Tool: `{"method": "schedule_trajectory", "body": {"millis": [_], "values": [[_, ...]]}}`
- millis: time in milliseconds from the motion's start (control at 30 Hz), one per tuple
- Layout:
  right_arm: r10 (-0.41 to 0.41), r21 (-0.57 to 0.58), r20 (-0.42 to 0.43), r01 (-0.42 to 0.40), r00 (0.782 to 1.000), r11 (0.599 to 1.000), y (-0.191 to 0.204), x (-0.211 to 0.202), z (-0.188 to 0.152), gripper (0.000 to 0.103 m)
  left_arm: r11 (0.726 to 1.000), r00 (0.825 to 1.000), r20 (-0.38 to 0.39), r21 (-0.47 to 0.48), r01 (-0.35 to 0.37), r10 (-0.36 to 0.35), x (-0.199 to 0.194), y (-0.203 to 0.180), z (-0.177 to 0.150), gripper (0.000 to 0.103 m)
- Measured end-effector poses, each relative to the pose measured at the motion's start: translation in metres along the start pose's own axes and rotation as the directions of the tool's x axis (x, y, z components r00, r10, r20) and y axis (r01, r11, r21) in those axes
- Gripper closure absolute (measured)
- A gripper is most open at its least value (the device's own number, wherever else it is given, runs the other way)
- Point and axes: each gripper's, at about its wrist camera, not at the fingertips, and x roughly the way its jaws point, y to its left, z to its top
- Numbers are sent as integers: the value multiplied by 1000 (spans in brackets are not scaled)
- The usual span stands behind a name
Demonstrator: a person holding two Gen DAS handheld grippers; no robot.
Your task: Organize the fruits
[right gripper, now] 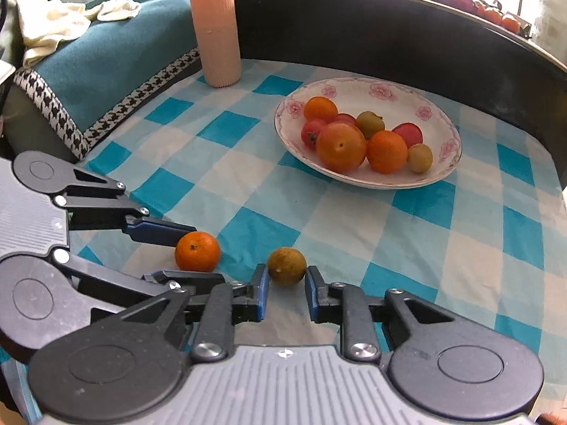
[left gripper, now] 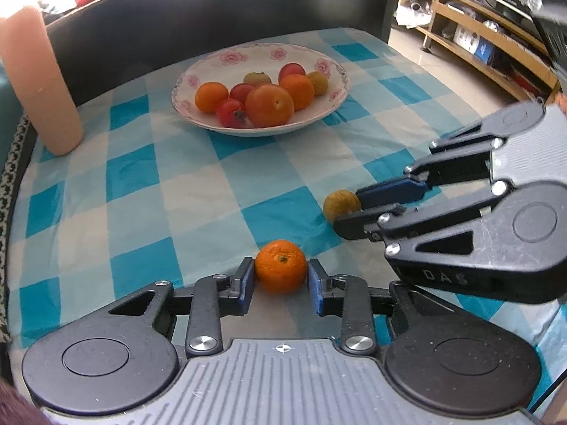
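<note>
A small orange mandarin (left gripper: 280, 266) rests on the blue-and-white checked cloth (left gripper: 149, 212), and my left gripper (left gripper: 280, 272) is shut on it, a blue pad pressing each side. To its right a brownish-green round fruit (left gripper: 341, 204) lies on the cloth with my right gripper (left gripper: 350, 210) shut on it. The right wrist view shows the same: the right gripper (right gripper: 286, 278) clamps the green fruit (right gripper: 286, 265), and the left gripper (right gripper: 195, 252) holds the mandarin (right gripper: 197, 251). Farther back stands a flowered white plate (left gripper: 212, 60) (right gripper: 372, 86) holding several oranges, red fruits and green fruits.
A tall pink ribbed cylinder (left gripper: 39, 81) (right gripper: 216, 28) stands at the far left of the cloth. A dark raised wall (left gripper: 212, 10) runs behind the plate. A teal cushion (right gripper: 99, 60) lies off the table's left side. Wooden shelves (left gripper: 478, 35) stand beyond the right edge.
</note>
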Motion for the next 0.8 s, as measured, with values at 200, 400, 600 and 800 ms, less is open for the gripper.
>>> {"method": "schedule_trajectory", "body": {"millis": [200, 400, 600, 800], "values": [[8, 15, -10, -7, 1000, 1000, -2, -2, 0, 64, 1000, 1000, 18, -20, -8, 8, -4, 3, 8, 64], [1, 49, 25, -3, 1000, 999, -9, -12, 6, 64, 998, 998, 55, -55, -7, 10, -9, 9, 22, 64], [-13, 93, 64, 7, 998, 996, -22, -21, 15, 64, 996, 996, 90, -86, 0, 8, -9, 13, 38, 64], [-23, 109, 96, 12, 995, 994, -27, -24, 27, 64, 996, 994, 112, -93, -5, 15, -6, 16, 55, 64]]}}
